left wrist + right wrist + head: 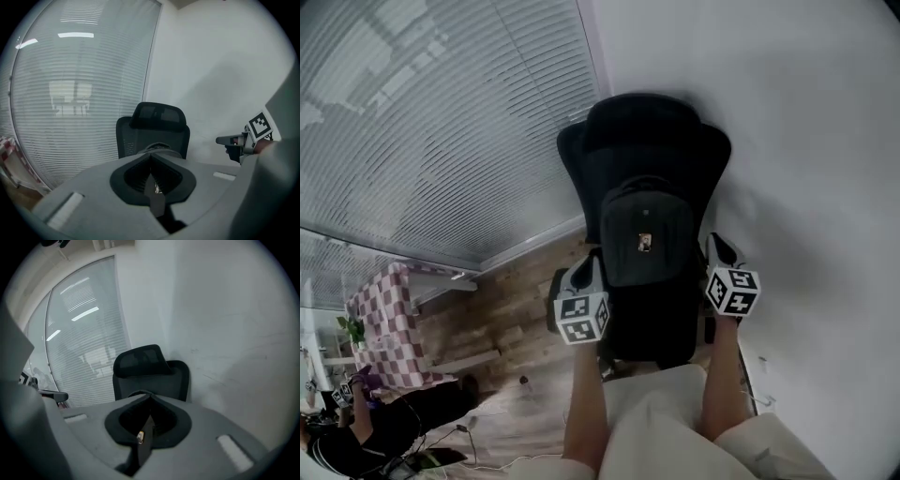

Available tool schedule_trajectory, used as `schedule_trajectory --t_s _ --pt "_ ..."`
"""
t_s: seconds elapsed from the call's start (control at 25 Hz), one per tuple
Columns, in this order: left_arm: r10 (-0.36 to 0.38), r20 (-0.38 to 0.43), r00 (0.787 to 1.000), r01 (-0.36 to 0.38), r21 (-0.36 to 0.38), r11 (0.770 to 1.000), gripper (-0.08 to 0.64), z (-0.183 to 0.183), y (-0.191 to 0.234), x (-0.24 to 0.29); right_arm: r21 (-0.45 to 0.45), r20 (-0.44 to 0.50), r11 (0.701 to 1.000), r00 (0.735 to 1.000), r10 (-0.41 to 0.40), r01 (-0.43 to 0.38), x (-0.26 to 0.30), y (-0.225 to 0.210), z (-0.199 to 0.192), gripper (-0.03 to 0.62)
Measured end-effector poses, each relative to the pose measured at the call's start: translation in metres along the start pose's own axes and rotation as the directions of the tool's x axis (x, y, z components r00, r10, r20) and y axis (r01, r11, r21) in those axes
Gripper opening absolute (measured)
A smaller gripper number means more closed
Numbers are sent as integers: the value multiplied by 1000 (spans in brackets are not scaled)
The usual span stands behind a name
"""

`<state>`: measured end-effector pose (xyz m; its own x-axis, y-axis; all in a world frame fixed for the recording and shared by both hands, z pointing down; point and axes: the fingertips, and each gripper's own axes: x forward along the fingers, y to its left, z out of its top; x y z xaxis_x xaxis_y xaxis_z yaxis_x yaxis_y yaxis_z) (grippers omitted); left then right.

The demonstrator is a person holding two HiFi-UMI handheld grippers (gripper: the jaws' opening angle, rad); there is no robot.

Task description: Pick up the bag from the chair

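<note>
Two grippers are flanking the backpack (645, 234), one at each side of its lower half. The left gripper (589, 265) is sitting with its jaws pressed together on nothing, and the right gripper (717, 242) is doing the same; each gripper view is showing its dark pads meeting in a single blade with no strap or cloth between them.

The black backpack is standing upright on the seat of the black office chair (642, 127), leaning back against the backrest. Its long axis is running up the backrest toward the headrest, and its top handle is lying at the far end from both tools. It is lying straight ahead of the person and between the two tools. In the head view the left gripper is appearing just beside the bag's edge, while the right is hanging slightly farther out, near the chair's side. My judgement is that either jaw pair is needing to part before any grasp, and that the left is sitting marginally nearer.

The chair is standing on a wood-patterned floor (516, 300), backing onto a plain white wall (806, 141). Slatted blinds (422, 122) are covering the glazing to the left.
</note>
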<state>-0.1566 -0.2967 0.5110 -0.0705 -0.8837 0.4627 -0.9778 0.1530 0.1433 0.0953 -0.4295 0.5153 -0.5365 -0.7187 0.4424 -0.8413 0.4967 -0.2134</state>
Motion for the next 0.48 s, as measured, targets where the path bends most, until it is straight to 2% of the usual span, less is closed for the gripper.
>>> schedule_trajectory --t_s 0.16,0.32,0.48 --pt "46 -15 999 -46 -11 999 8 0 -10 35 27 -9 998 998 58 -57 40 -31 9 0" --pt "33 -64 997 -29 56 998 8 -18 -9 73 6 -48 990 989 143 -143 77 -43 -5 0" --pt "29 -100 995 -24 53 998 8 -34 4 101 -27 -96 986 982 162 -165 113 -52 -19 0"
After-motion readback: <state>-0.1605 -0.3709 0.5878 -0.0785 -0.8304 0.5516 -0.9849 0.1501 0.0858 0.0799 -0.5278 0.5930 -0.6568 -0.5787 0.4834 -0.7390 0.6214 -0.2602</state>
